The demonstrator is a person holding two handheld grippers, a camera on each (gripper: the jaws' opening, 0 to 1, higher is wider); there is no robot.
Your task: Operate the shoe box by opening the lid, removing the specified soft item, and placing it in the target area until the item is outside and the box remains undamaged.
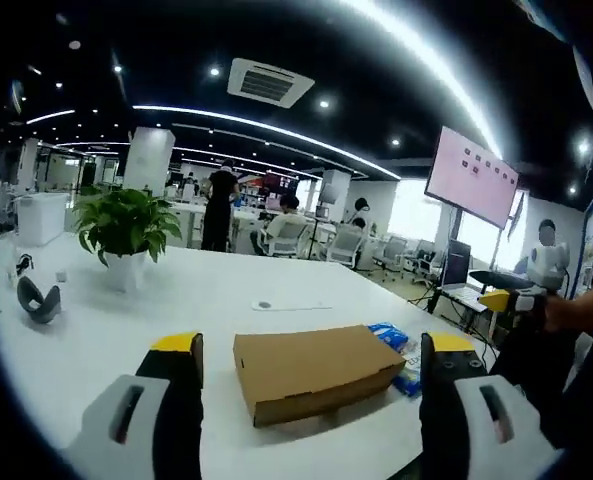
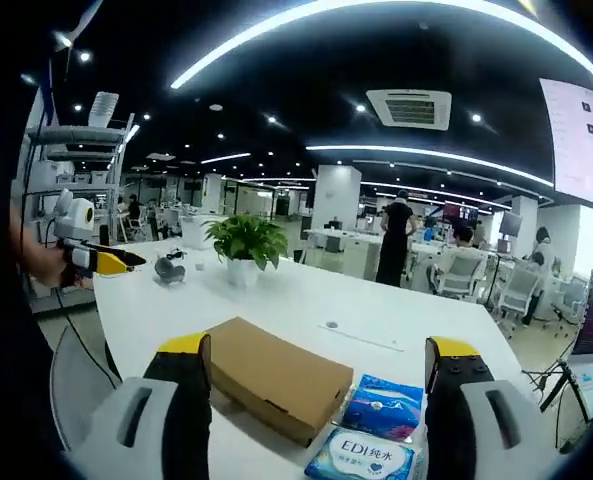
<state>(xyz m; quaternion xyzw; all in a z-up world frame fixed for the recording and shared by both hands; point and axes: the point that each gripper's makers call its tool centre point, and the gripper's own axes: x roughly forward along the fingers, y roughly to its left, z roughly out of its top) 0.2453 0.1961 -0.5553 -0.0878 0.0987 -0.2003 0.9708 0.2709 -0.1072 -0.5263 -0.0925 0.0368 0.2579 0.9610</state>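
Nothing done yet: box (image 1: 316,372) lid is shut on table (image 1: 176,300), item presumably inside. My left gripper (image 1: 311,365) & right gripper (image 2: 316,365) both spread wide, empty.

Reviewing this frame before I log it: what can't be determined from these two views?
- Contents of the shoe box: the lid is shut in both views, so the soft item is hidden.
- Blue packets: in the left gripper view the box covers most of them; in the right gripper view the bottom edge cuts the nearer one.
- Target area: nothing on the white table marks it.
- Small dark object beside the potted plant: too small to identify.
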